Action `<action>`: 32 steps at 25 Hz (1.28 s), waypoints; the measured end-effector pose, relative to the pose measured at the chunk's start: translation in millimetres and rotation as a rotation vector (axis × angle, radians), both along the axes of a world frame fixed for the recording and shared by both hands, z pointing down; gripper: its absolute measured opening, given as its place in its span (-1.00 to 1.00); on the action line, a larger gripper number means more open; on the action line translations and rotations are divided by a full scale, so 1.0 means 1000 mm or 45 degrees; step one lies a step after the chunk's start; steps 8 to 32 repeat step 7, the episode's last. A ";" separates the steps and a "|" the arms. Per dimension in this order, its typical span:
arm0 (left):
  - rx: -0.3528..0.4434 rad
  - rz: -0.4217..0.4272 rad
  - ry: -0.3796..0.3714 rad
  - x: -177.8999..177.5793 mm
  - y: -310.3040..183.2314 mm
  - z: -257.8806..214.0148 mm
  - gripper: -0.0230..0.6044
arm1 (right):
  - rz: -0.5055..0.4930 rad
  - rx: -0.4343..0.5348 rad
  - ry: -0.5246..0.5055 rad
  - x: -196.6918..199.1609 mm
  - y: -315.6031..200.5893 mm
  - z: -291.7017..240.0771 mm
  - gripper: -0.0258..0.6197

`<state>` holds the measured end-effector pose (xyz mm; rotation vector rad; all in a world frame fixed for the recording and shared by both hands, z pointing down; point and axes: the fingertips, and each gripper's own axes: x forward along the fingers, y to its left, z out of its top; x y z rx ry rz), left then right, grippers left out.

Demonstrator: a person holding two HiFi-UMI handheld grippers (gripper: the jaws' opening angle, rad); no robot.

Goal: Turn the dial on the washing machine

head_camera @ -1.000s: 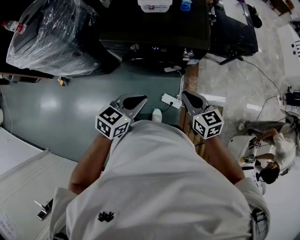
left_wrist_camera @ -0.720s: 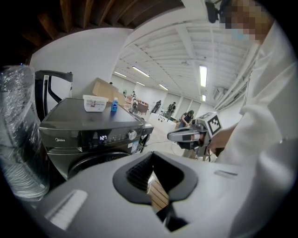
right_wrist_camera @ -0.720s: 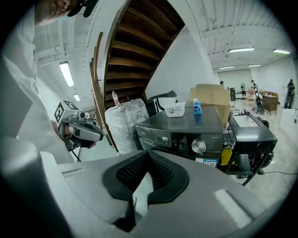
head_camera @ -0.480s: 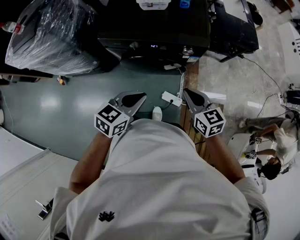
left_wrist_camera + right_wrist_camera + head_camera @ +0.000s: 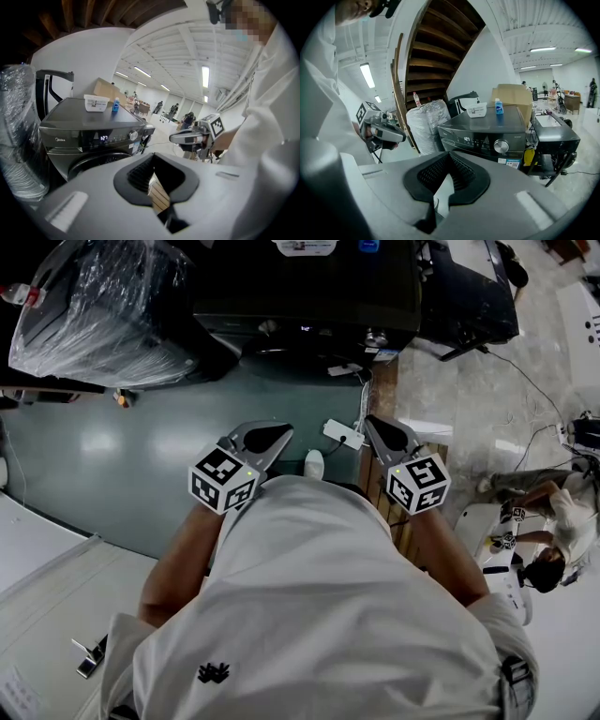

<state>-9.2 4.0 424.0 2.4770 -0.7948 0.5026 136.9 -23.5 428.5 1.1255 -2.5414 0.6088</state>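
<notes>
The dark front-loading washing machine [image 5: 309,292] stands at the far side of the green floor, its display lit. Its silver dial [image 5: 377,337] sits at the right end of the control panel, and shows as the dial [image 5: 501,146] in the right gripper view and the dial [image 5: 134,136] in the left one. My left gripper [image 5: 273,432] and right gripper [image 5: 378,430] are held side by side in front of my body, well short of the machine. Both point toward it, shut and with nothing held.
A plastic-wrapped bundle [image 5: 103,315] stands left of the washer and a black cart [image 5: 469,296] right of it. A white box [image 5: 96,102] and a blue bottle [image 5: 115,104] rest on the washer's top. A power strip [image 5: 343,435] with cables lies on the floor. A person [image 5: 553,531] sits at far right.
</notes>
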 end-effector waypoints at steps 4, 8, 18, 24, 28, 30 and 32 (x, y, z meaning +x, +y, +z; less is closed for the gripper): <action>0.000 0.002 -0.001 0.002 -0.001 0.001 -0.75 | -0.006 -0.003 0.005 0.000 0.000 0.004 -0.92; 0.001 0.002 -0.008 0.001 -0.003 0.003 -0.75 | -0.007 -0.003 0.008 0.001 -0.002 0.007 -0.92; 0.001 0.002 -0.008 0.001 -0.003 0.003 -0.75 | -0.007 -0.003 0.008 0.001 -0.002 0.007 -0.92; 0.001 0.002 -0.008 0.001 -0.003 0.003 -0.75 | -0.007 -0.003 0.008 0.001 -0.002 0.007 -0.92; 0.001 0.002 -0.008 0.001 -0.003 0.003 -0.75 | -0.007 -0.003 0.008 0.001 -0.002 0.007 -0.92; 0.001 0.002 -0.008 0.001 -0.003 0.003 -0.75 | -0.007 -0.003 0.008 0.001 -0.002 0.007 -0.92; 0.001 0.002 -0.008 0.001 -0.003 0.003 -0.75 | -0.007 -0.003 0.008 0.001 -0.002 0.007 -0.92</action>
